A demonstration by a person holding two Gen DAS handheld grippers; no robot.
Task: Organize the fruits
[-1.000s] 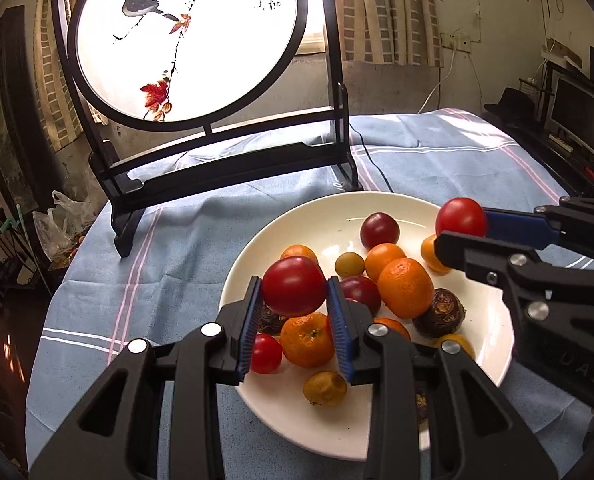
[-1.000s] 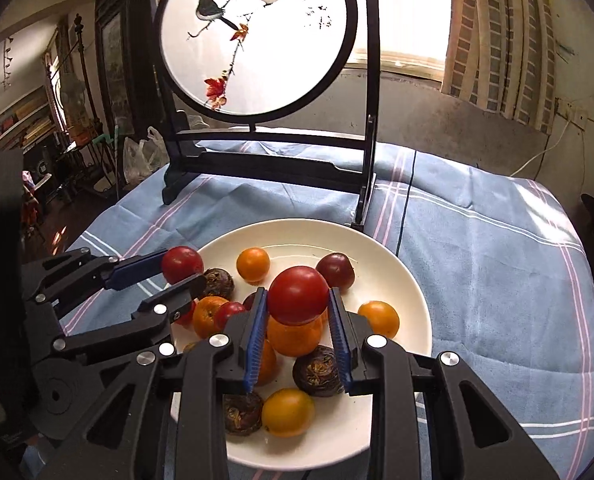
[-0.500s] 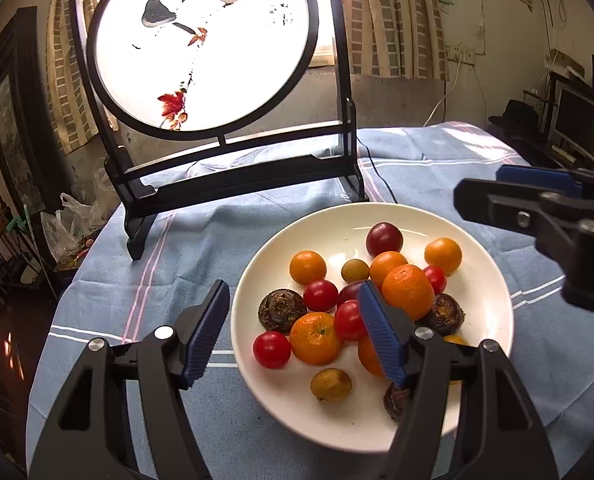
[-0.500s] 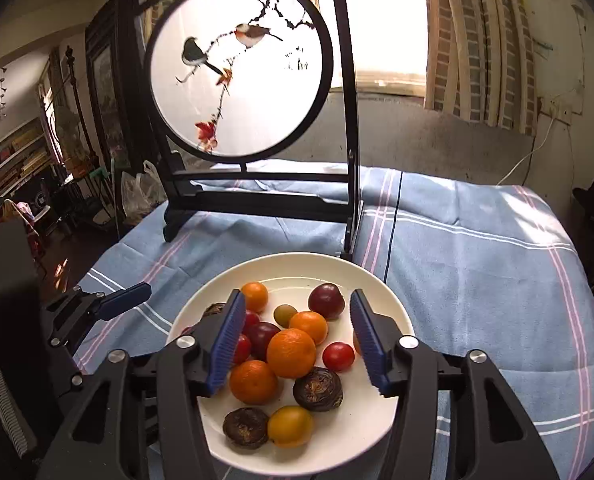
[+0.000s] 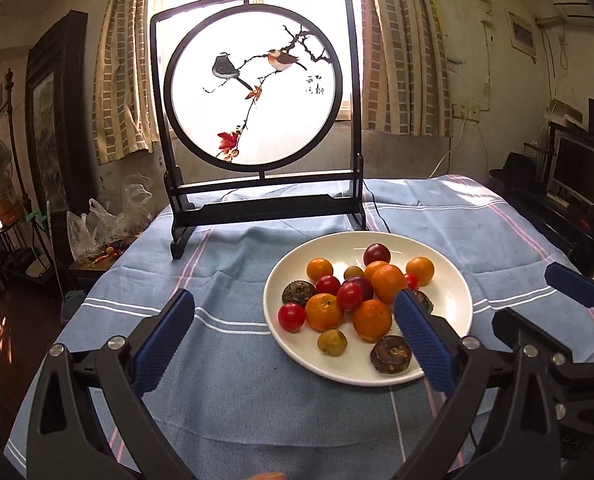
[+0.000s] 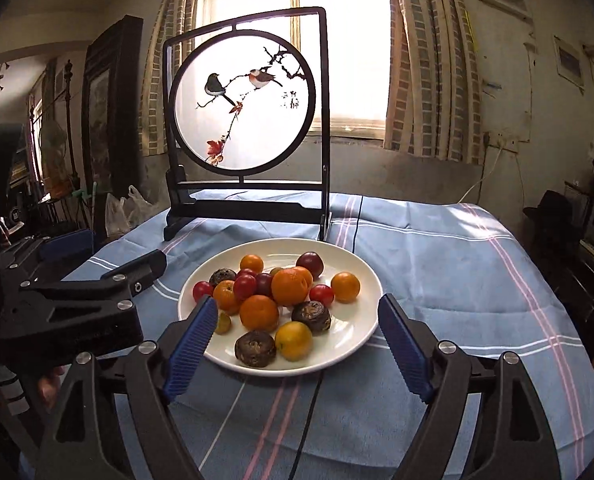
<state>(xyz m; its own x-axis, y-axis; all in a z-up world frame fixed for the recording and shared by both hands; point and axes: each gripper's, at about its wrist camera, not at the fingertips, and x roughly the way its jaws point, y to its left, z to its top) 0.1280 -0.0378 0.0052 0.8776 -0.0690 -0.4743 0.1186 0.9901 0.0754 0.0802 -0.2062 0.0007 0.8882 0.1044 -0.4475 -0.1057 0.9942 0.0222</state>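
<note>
All fruit [image 6: 285,304] heaped on white plate [image 6: 359,334] mid-table, none loose on blue cloth [image 6: 457,264]; left gripper [image 5: 293,334] and right gripper [image 6: 297,334] both spread wide, empty, near side; judged done.

Glossy white plate [image 6: 361,276] on woven blue cloth [image 6: 437,256] — ribbed fingers [image 6: 191,340] (matt black frames) — rough brown fruits [image 6: 255,349].

Hidden in part, lower right of the left view: plate [image 5: 453,312] rim and a dark fruit [image 5: 423,300], behind a blue finger [image 5: 423,340]. Cut off at the bottom edge: a sliver of skin [image 5: 265,476], unidentifiable. Too small to read: painted characters on the screen [image 6: 290,101].
</note>
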